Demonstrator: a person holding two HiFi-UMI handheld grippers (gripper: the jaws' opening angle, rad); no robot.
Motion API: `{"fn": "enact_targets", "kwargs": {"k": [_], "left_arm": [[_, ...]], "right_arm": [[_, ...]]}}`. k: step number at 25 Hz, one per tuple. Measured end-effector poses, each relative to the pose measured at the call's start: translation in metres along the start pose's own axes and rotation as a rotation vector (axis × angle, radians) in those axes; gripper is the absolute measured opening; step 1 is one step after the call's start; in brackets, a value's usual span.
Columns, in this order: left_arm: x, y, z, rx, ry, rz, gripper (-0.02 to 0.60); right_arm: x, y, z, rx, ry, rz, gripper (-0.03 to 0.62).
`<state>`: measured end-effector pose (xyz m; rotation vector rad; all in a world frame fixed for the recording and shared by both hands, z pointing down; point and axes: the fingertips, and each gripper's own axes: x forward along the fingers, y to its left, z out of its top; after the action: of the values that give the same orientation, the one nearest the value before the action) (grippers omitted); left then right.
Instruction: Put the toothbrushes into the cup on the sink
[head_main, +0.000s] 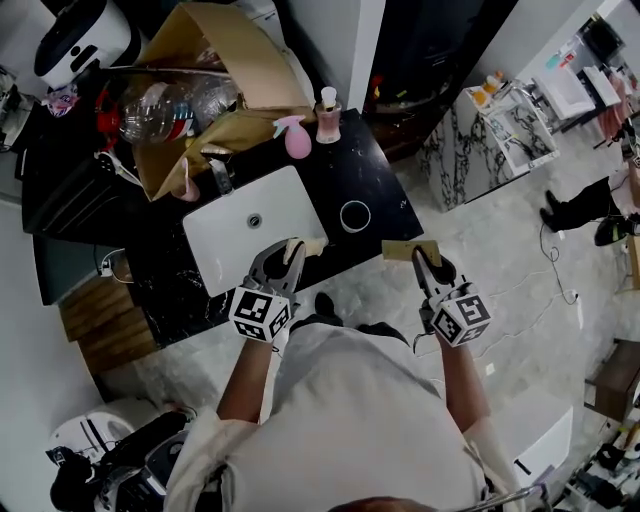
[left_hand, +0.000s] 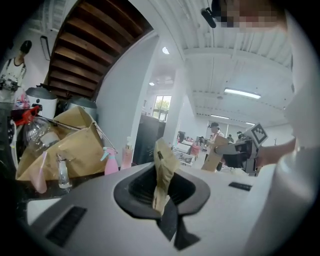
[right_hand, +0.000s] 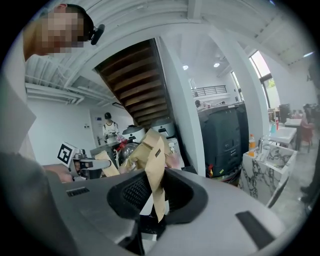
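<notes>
My left gripper (head_main: 291, 254) is shut on a tan paper toothbrush packet (head_main: 305, 247) above the front rim of the white sink (head_main: 225, 243). In the left gripper view the packet (left_hand: 163, 167) stands upright, pinched between the jaws. My right gripper (head_main: 426, 264) is shut on a second tan packet (head_main: 410, 250), held off the counter's front right corner. That packet (right_hand: 153, 167) rises between the jaws in the right gripper view. The cup (head_main: 355, 215), a clear round rim seen from above, stands on the black counter (head_main: 385, 190) right of the sink, between and beyond both grippers.
A faucet (head_main: 220, 175) rises behind the sink. A pink spray bottle (head_main: 297, 137) and a pump bottle (head_main: 327, 114) stand at the counter's back. An open cardboard box (head_main: 215, 70) with plastic bottles (head_main: 160, 110) fills the back left. A marble stand (head_main: 490, 135) is to the right.
</notes>
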<state>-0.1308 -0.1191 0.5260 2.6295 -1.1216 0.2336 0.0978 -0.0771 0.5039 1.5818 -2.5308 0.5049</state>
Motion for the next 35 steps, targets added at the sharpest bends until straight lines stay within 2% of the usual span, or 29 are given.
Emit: {"fn": "enact_targets", "kwargs": {"k": [7, 14, 25, 35], "left_arm": [[0.008, 0.016, 0.009, 0.008, 0.005, -0.042, 0.038], [0.009, 0.019, 0.010, -0.005, -0.001, -0.039, 0.038], [0.005, 0.021, 0.013, -0.036, -0.031, 0.087, 0.038], [0.004, 0.026, 0.012, -0.069, -0.040, 0.192, 0.038]], "right_arm": [[0.011, 0.002, 0.012, -0.010, -0.011, -0.043, 0.078], [0.019, 0.003, 0.016, -0.020, -0.006, -0.049, 0.078], [0.036, -0.007, 0.029, -0.040, -0.009, 0.055, 0.078], [0.074, -0.014, 0.035, -0.057, 0.025, 0.175, 0.078]]}}
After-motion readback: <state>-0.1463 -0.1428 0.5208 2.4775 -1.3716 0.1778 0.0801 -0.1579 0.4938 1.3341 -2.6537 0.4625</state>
